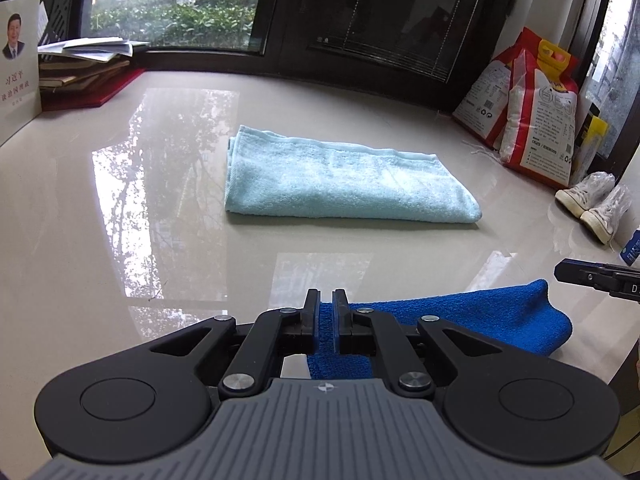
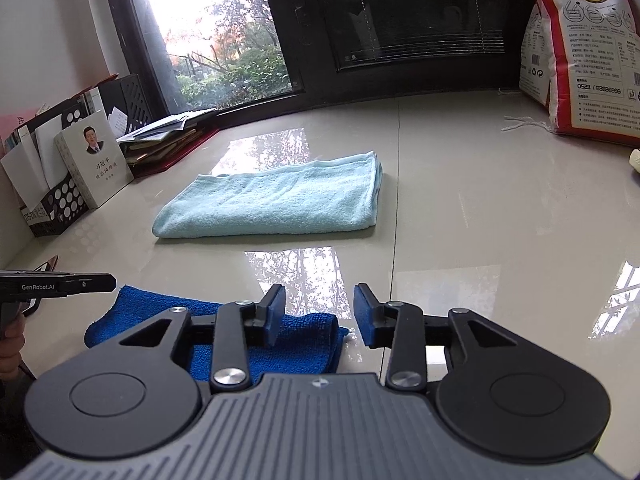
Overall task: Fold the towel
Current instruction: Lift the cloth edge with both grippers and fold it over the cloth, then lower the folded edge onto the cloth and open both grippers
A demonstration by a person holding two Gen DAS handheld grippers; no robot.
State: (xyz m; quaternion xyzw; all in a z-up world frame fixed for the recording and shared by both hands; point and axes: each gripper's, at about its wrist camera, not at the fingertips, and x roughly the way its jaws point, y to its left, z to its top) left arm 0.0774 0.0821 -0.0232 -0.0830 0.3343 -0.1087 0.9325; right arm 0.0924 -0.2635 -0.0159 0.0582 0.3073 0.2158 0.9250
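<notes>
Surface: glossy pale tabletop (image 1: 120, 240), strong window glare; both towels lie on it.
Blue towel (image 1: 500, 320): dark blue cloth at the near edge, directly under both grippers. Looks folded at least once (doubled right edge in right wrist view), so prob. the piece in hand.
Light towel (image 2: 272, 200): pale aqua, folded into a flat rectangle, well beyond the blue one, mid-table, apart from both grippers. Judged finished or parked out of the way.
Left gripper (image 1: 326, 300): jaws nearly together, thin slit between the pads. Blue shows in the slit, but can't tell if cloth is pinched or just seen below; call it undetermined. Sits over the towel's left part, suited to pinning or lifting that end.
Right gripper (image 2: 319, 304): jaws wide apart, nothing between them. Left pad hangs over the towel's right end, right pad over bare table past the corner (image 2: 340, 330). Placement fits a straddle of that edge before a pinch.
Step (est.): setting up next fold of blue towel, one gripper per end so the cloth lifts evenly.
Risk: fisheye hides height above cloth; a pinch could catch one layer only.
Clutter: rice bag (image 2: 584, 48) far right, books (image 2: 168, 140) far left, both well clear.
</notes>
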